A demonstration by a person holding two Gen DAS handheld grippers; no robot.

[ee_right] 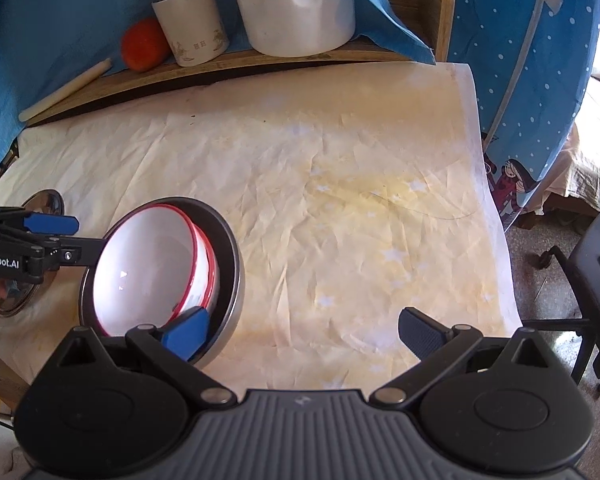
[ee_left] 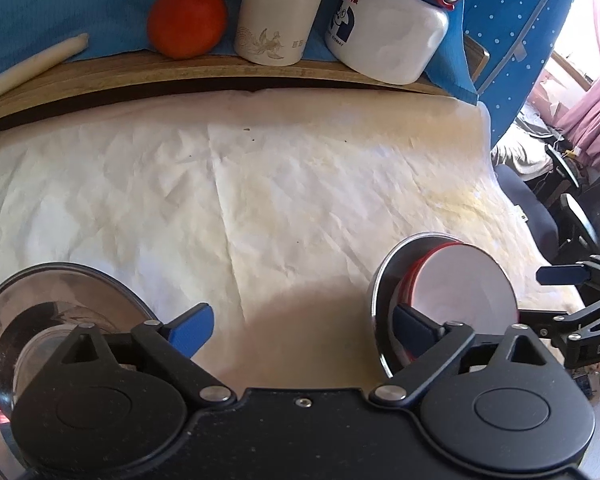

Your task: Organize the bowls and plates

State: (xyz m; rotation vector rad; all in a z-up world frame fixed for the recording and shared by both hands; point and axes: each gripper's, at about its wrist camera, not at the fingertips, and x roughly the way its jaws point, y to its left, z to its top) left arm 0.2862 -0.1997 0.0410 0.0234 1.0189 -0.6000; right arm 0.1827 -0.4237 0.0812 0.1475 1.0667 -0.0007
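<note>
White enamel bowls (ee_right: 152,264) with red rims, two at least, nested one inside another and seated in a dark-lined steel pan (ee_right: 230,256) with a bright metal rim; stack tilted, mouth turned toward the right gripper's camera; glossy white interior with one small highlight. Located on the crumpled cream sheet (ee_right: 340,208), left of centre in the right wrist view, lower right in the left wrist view. Second item: polished steel plate (ee_left: 56,300), shallow and mirror-bright, lower left of the left wrist view, well apart from the stack. Left gripper (ee_left: 300,326): jaws spread wide, nothing between them but bare sheet; one blue pad over the steel plate's edge, the other in front of the pan's rim, contact not determinable. Right gripper (ee_right: 306,330): jaws likewise wide, empty; left pad overlapping the lower rim of the stack, touching or merely in front not determinable. Hidden or unclear: exact number of nested bowls; near part of the pan covered by gripper bodies in both views; most of the steel plate masked by the left gripper's housing, its centre a confused reflection. Background, on a wooden ledge (ee_left: 180,72) draped with blue cloth: orange fruit (ee_left: 186,20), white tin (ee_left: 278,20) with a metal lid cut off at the top edge, white bottle (ee_left: 388,28) with a blue and red cap, pale stick (ee_left: 32,64) running out of view. Fingertips of a hand barely visible at the picture edges.
</note>
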